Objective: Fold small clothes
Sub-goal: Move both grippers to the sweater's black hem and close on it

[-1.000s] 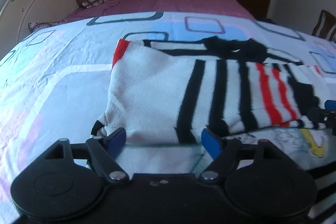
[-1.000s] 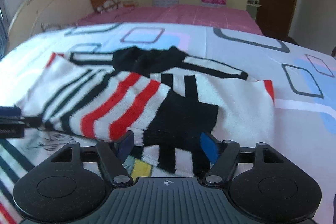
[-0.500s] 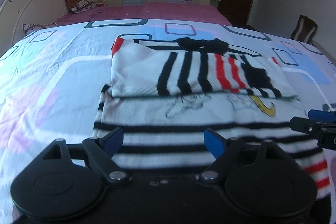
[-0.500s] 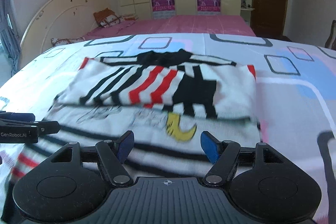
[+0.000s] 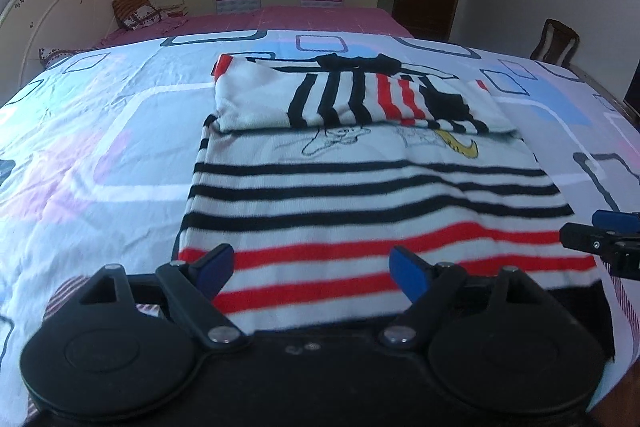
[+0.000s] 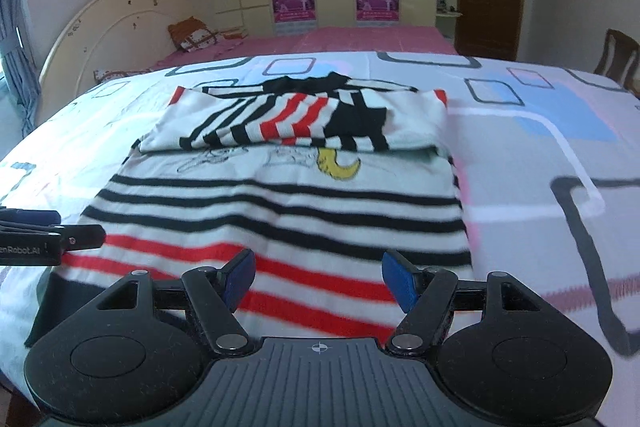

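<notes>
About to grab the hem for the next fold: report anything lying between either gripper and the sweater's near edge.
Nothing visible does. The left gripper and right gripper both hang open directly over the striped sweater, whose near part lies bare on the bedsheet.

Left gripper (image 5: 310, 267): black body, two round black discs, silver pivot screws, blue finger pads (image 5: 408, 271). Right gripper (image 6: 318, 277): same black linkage, ribbed grey housing with small crosshair mark, blue pads. White "enRobot.AI" lettering on the left gripper's side, seen from the right wrist view.
</notes>
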A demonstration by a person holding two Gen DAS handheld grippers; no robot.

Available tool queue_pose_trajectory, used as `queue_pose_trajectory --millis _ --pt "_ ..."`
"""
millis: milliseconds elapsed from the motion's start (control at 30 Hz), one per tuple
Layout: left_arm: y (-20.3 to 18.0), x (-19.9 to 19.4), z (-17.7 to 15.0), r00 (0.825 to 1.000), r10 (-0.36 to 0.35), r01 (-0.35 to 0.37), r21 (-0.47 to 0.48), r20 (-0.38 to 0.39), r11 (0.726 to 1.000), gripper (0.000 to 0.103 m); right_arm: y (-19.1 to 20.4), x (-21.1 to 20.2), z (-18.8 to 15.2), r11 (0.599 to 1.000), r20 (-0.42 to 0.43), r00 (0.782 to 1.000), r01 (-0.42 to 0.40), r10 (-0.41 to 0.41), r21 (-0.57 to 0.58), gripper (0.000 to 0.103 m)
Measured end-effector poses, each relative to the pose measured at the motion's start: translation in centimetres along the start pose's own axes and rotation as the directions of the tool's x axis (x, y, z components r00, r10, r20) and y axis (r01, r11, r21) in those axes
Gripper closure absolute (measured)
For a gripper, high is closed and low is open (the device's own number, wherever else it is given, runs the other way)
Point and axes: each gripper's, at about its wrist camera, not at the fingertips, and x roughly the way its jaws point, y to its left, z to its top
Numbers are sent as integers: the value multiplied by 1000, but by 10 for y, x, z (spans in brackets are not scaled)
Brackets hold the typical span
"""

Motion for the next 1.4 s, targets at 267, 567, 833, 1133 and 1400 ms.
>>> queue_pose_trajectory --millis 267,567,833,1133,1400 --pt "10 -14 -19 1000 11 -11 8 3 1000 19 -3 -17 -29 999 -20 999 31 -30 23 34" --pt "25 -24 -37 1000 16 -16 -7 -7 1000 19 -6 -30 -46 997 -24 998 55 -54 46 34" --pt "40 -29 -47 1000 11 -12 -24 -11 1000 22 -9 -34 -58 995 -51 996 75 -72 65 34" --pt "63 -26 -68 997 -29 22 -97 -69 995 33 -19 -37 -69 991 -64 994 97 -91 96 34" --pt "60 -14 -78 987 -123 110 -121 -108 987 52 -31 -38 -77 981 -82 989 131 -120 142 62"
